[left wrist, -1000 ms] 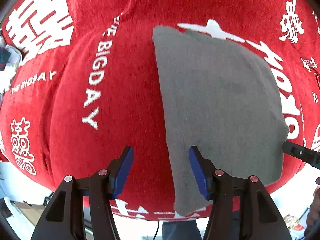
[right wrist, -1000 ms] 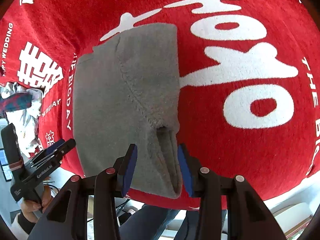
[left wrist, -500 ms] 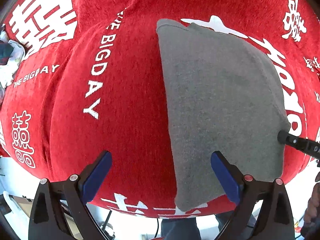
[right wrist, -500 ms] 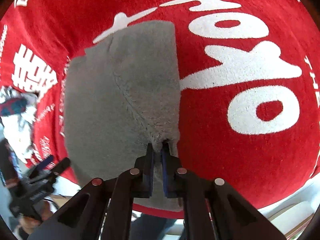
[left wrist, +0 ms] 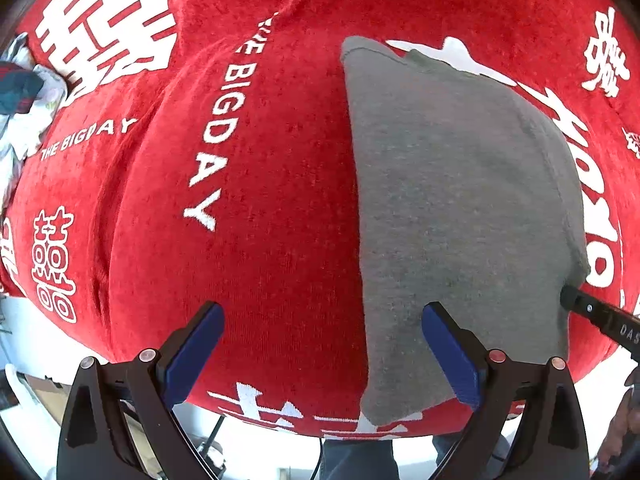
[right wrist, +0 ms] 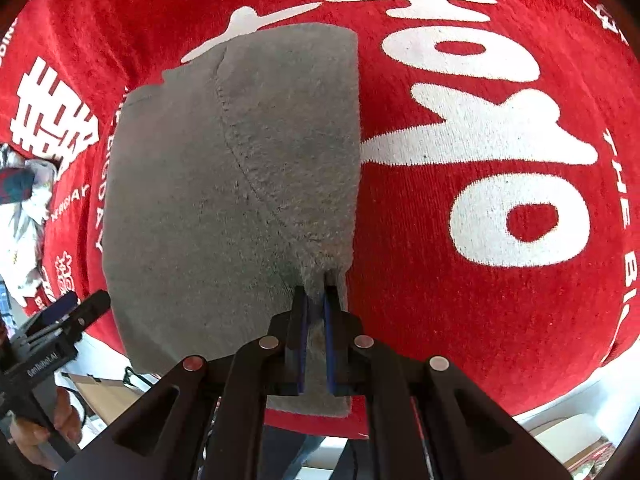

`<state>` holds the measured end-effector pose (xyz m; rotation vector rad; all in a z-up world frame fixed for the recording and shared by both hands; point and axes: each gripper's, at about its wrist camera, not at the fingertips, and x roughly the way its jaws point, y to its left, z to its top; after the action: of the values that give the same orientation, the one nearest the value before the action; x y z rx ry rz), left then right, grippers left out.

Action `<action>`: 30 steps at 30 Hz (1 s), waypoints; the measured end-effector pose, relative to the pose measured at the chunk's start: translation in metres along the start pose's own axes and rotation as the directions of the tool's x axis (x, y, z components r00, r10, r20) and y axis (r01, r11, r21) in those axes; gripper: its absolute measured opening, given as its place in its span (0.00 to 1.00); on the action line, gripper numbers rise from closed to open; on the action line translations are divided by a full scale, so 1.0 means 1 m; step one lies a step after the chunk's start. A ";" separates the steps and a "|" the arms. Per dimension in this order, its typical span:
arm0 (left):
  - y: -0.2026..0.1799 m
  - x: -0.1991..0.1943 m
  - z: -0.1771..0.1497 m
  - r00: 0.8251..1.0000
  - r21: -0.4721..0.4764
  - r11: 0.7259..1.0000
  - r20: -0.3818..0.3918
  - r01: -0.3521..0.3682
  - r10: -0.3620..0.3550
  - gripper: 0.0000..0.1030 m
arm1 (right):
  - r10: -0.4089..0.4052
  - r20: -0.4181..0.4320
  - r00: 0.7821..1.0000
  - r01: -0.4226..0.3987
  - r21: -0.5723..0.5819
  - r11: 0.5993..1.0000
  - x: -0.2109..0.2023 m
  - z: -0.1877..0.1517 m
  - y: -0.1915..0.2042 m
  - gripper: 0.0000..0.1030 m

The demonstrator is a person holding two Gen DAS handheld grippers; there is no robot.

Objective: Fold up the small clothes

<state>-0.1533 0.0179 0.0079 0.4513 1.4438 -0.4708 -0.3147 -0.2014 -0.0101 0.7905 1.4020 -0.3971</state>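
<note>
Right tongs [right wrist: 315,294] pinching grey garment [right wrist: 224,200], "THE BIGDAY" cloth [left wrist: 216,140]

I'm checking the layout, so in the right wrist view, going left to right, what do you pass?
Crumpled clothes pile → left tongs → grey garment, pinched near its right edge by the right tongs → red cloth with white lettering.

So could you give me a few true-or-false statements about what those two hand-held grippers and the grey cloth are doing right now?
1. The right hand-held gripper is shut on the grey garment. True.
2. The left hand-held gripper is clamped on the garment. False: its jaws stand wide open, holding nothing.
3. The garment lies on a red cloth with white lettering. True.
4. The garment is blue. False: it is grey.
5. The right gripper grips near the garment's edge closest to the camera. True.
</note>
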 end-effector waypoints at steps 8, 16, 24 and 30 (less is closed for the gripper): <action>0.001 0.006 -0.003 0.999 0.001 1.000 -0.041 0.000 0.000 0.96 | -0.052 -0.036 0.998 0.051 -0.032 0.998 0.000 -0.017 0.012 0.08; -0.005 0.011 -0.014 0.995 0.042 0.999 -0.094 -0.015 0.019 0.96 | -0.069 -0.092 0.993 0.069 -0.008 0.998 0.002 -0.034 0.000 0.08; -0.007 -0.012 -0.015 0.996 0.067 0.998 -0.085 -0.008 0.013 0.96 | -0.049 -0.092 0.995 0.050 0.010 0.999 -0.025 -0.034 0.003 0.08; -0.009 -0.028 -0.011 0.994 0.068 0.998 -0.106 0.015 -0.008 0.96 | -0.031 -0.073 0.997 0.031 0.000 1.000 -0.049 -0.028 0.016 0.08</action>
<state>-0.1698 0.0175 0.0348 0.5294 1.5367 -0.5131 -0.3314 -0.1807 0.0416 0.7913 1.4842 -0.3963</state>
